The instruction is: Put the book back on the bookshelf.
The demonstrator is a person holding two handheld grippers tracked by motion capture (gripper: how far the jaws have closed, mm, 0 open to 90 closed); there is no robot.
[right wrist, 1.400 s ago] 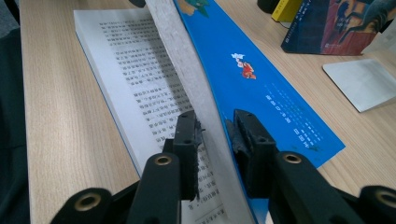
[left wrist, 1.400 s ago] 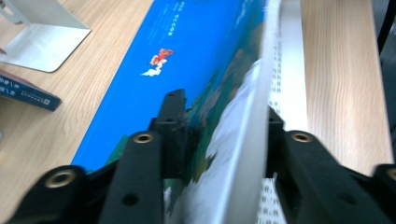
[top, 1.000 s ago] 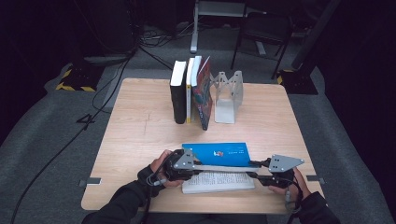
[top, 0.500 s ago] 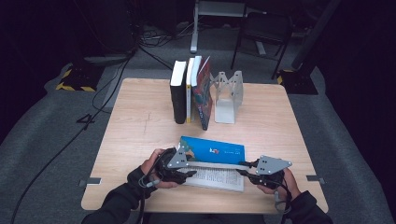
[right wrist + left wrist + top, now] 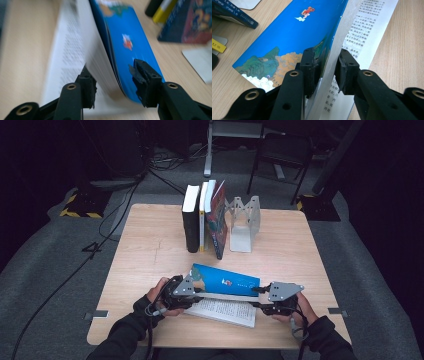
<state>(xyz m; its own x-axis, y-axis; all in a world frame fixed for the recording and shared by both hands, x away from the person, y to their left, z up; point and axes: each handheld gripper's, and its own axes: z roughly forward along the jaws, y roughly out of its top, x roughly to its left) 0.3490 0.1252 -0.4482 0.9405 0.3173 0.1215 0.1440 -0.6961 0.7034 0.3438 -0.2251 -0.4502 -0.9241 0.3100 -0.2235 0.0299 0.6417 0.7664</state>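
Blue-covered paperback book [image 5: 225, 282] lies open at near table edge, cover raised. Left gripper [image 5: 328, 71] clamps cover-and-page block. Right gripper [image 5: 113, 83] straddles page block, jaws apart. High view adds upright books [image 5: 205, 217] far.

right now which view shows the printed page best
The left gripper view: the page is sharp beside the blue book, its text lines distinct. The right gripper view shows it blurred. The high view shows it small, under the lifted pages.
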